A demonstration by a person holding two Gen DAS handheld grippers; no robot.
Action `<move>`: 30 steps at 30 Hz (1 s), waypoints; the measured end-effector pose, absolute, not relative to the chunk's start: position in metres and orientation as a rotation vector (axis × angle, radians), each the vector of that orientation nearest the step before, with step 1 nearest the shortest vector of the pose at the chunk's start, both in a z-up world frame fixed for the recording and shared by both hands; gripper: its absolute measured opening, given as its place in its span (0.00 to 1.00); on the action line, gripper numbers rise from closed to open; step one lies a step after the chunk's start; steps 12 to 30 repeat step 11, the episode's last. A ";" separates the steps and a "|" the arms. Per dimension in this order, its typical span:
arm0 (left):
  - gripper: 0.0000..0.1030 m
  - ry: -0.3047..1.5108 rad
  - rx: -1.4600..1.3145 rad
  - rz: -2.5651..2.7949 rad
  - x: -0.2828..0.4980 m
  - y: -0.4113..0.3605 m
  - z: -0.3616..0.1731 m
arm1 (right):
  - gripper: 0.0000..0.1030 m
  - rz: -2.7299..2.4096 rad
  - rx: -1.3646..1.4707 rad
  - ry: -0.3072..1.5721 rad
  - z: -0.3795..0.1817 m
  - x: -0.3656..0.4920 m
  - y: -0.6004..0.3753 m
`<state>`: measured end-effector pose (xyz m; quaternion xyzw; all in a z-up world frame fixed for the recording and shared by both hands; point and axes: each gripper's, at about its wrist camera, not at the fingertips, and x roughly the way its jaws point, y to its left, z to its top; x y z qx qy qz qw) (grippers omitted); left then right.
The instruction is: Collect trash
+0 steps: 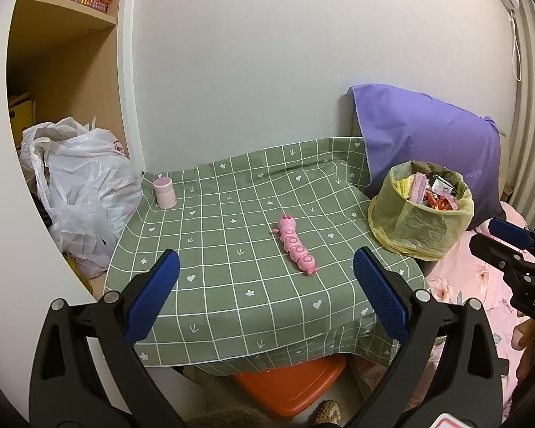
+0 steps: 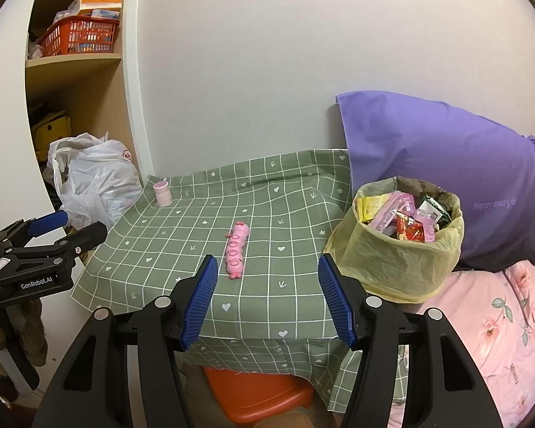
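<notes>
We hold both the left gripper (image 1: 265,278) and right gripper (image 2: 267,296) apart and empty — the bin (image 2: 396,249) looks full; only a pink toy (image 2: 236,249) and cup (image 2: 161,193) remain on the table (image 2: 289,285).

Toy (image 2: 236,250) mid-table, cup (image 2: 161,194) at far-left corner, trash bin (image 2: 396,249) on right edge, apparently full, pillow (image 2: 446,171) behind it.

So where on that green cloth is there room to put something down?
Bare cloth lies between the pink cup and the pink toy, and along the near edge of the tablecloth. The right edge is crowded by the full trash bin and purple pillow.
</notes>
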<state>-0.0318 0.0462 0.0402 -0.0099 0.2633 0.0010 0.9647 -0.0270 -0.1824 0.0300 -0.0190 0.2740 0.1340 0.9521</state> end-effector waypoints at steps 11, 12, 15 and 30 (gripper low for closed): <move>0.91 0.700 -0.168 0.091 0.055 0.095 -0.021 | 0.59 0.445 -0.134 0.702 -0.010 0.060 -0.158; 0.91 0.700 -0.168 0.091 0.055 0.095 -0.021 | 0.59 0.445 -0.134 0.702 -0.010 0.060 -0.158; 0.91 0.700 -0.168 0.091 0.055 0.095 -0.021 | 0.59 0.445 -0.134 0.702 -0.010 0.060 -0.158; 0.91 0.700 -0.168 0.091 0.055 0.095 -0.021 | 0.59 0.445 -0.134 0.702 -0.010 0.060 -0.158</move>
